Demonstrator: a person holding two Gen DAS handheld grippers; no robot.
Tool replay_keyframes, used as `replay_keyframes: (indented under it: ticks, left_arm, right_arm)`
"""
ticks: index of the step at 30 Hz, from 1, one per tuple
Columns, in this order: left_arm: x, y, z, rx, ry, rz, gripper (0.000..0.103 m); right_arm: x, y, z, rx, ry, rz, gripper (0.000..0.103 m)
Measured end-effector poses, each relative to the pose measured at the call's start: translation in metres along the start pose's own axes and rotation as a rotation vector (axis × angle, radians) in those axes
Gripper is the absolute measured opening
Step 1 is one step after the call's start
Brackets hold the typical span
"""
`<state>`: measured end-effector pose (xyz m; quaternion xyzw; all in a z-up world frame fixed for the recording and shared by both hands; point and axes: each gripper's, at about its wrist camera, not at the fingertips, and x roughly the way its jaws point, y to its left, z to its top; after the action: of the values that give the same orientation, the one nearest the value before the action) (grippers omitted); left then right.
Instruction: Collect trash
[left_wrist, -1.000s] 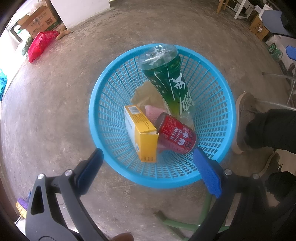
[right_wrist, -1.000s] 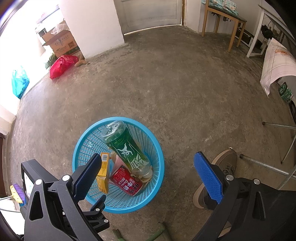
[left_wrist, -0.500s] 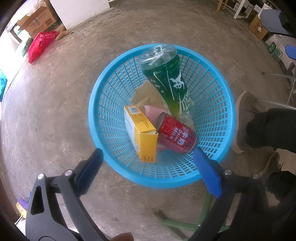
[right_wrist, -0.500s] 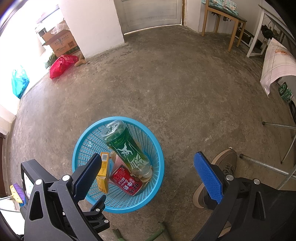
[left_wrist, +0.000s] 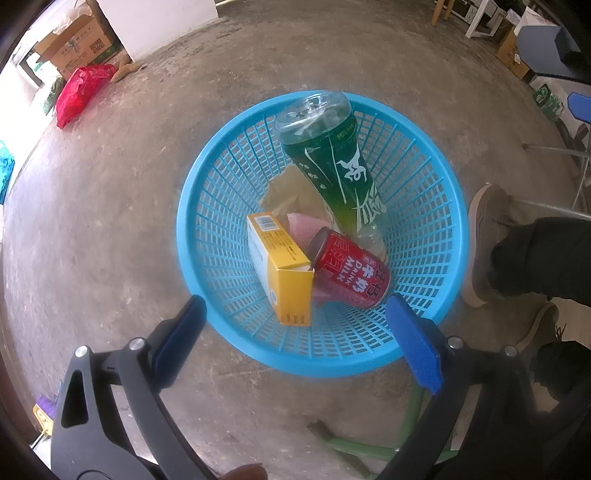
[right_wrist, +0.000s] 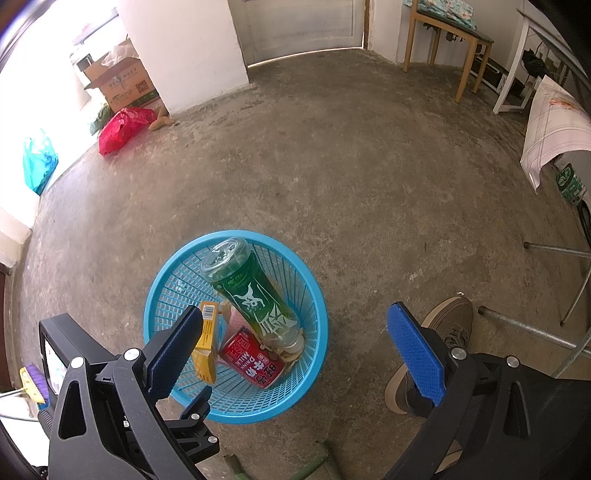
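Note:
A blue plastic basket (left_wrist: 229, 155) (right_wrist: 314, 295) stands on the concrete floor. Inside lie a green bottle (left_wrist: 332, 166) (right_wrist: 255, 295) upside down, a red milk can (left_wrist: 351, 275) (right_wrist: 255, 363), a yellow carton (left_wrist: 280, 273) (right_wrist: 205, 347) and some crumpled paper (left_wrist: 288, 188). My left gripper (left_wrist: 295, 343) hovers open over the basket's near rim, holding nothing. My right gripper (right_wrist: 295, 354) is open and empty, higher up and to the basket's right. The left gripper's fingers (right_wrist: 195, 406) show at the bottom left of the right wrist view.
A person's shoes (left_wrist: 484, 240) (right_wrist: 443, 339) and dark trouser leg (left_wrist: 543, 254) stand right of the basket. A red bag (right_wrist: 122, 129), cardboard box (right_wrist: 118, 85) and teal bag (right_wrist: 37, 162) lie far left. Wooden table (right_wrist: 447, 40), metal chair legs (right_wrist: 535, 332) at right. Green metal frame (left_wrist: 362, 446) below.

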<state>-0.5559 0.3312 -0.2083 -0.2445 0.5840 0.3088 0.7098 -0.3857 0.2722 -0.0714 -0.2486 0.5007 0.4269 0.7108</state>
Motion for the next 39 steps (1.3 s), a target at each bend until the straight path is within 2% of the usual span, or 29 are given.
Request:
replay_keyframes:
  ticks: [39]
  left_arm:
    - [0.0006,-0.0041,-0.0026,0.014,0.004,-0.002,0.094]
  right_arm:
    - [0.0023,0.0010,-0.0005,-0.003,0.008,-0.001,0.097]
